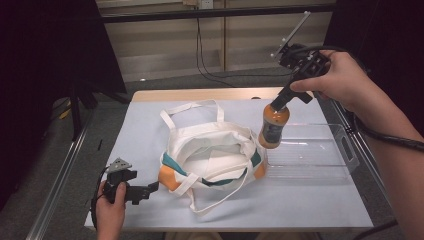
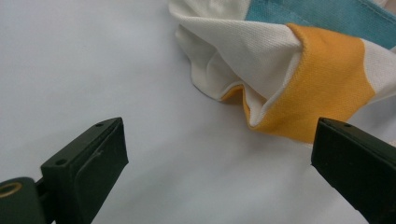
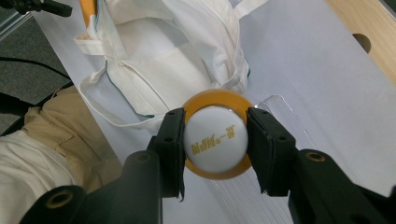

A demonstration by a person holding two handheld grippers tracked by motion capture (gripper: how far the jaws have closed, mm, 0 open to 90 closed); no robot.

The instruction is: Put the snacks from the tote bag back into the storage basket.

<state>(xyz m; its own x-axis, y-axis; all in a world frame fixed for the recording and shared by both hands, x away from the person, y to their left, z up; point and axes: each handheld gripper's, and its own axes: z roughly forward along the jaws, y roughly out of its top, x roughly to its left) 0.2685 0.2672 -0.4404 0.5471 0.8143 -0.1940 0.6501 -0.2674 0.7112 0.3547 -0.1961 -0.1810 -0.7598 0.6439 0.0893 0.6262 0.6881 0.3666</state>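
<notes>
Right gripper view: bottle cap bears unreadable yellow characters.

Even overhead light, dark surroundings

The white table cover was brightly and softly lit with faint shadows, while the room's edges fell black; the high view looked slightly soft, and the near jaws were blurred in both gripper views.

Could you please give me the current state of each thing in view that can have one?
Bottle: capped, upright, lifted, held by its cap.
Tote bag: lying on the table, mouth open, handles loose.
Clear bin: on the table, nothing visible inside.
Right tongs: shut on the bottle's white cap.
Left tongs: open, holding nothing, beside the bag's orange corner.
</notes>
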